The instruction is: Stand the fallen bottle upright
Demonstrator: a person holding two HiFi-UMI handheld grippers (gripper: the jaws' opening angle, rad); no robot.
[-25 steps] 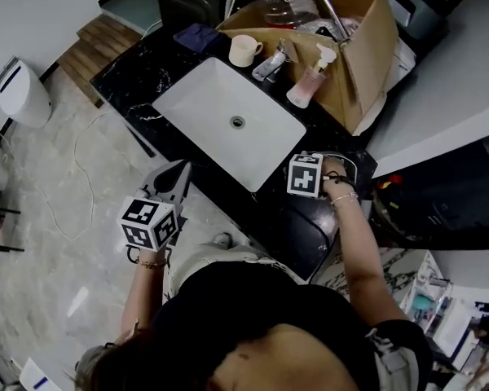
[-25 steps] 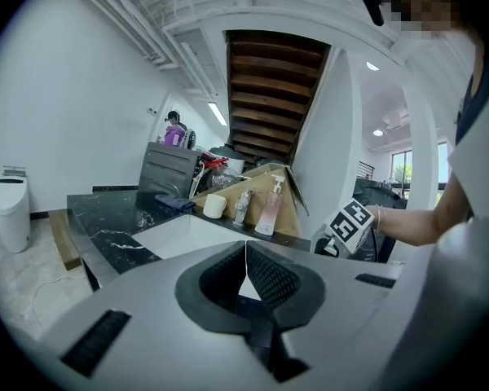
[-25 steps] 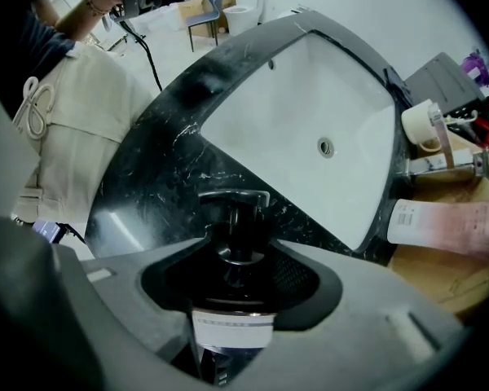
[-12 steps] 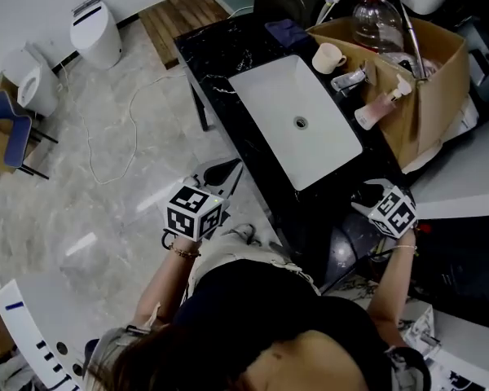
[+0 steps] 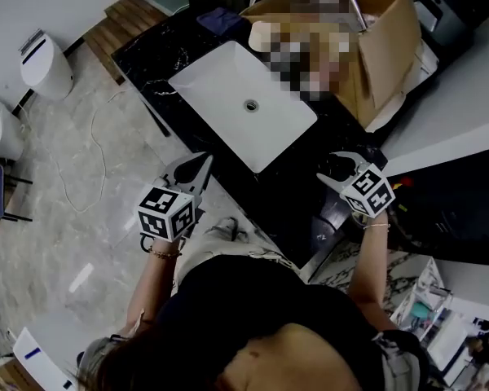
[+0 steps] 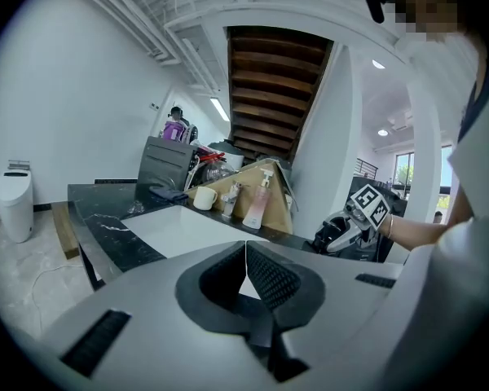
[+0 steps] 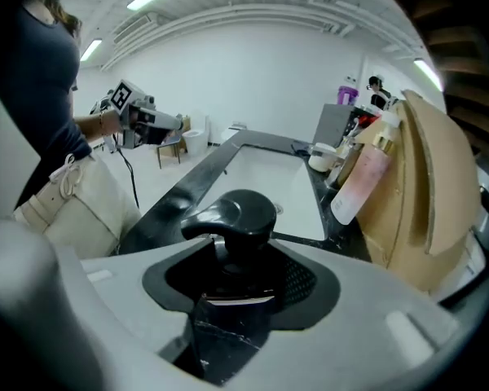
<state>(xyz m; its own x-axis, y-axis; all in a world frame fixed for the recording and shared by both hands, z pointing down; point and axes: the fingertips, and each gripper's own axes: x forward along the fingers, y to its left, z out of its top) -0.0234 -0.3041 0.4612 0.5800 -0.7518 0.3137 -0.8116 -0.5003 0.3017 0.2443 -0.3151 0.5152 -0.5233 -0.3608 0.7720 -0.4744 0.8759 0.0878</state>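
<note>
Bottle (image 7: 236, 214) clamped at its neck between the right gripper (image 7: 243, 261) jaws.
Glossy black, rounded pump head; left gripper (image 6: 244, 248) closed, empty.

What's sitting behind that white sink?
A cream cup, a chrome tap and a pink pump bottle, before a cardboard box. The box's inside is hidden.

Bathroom-fixture showroom: basin (image 5: 216, 96), toilet (image 5: 46, 65)

Left hand-held gripper (image 6: 244, 251) closed, right one (image 7: 243, 255) clamped.
</note>
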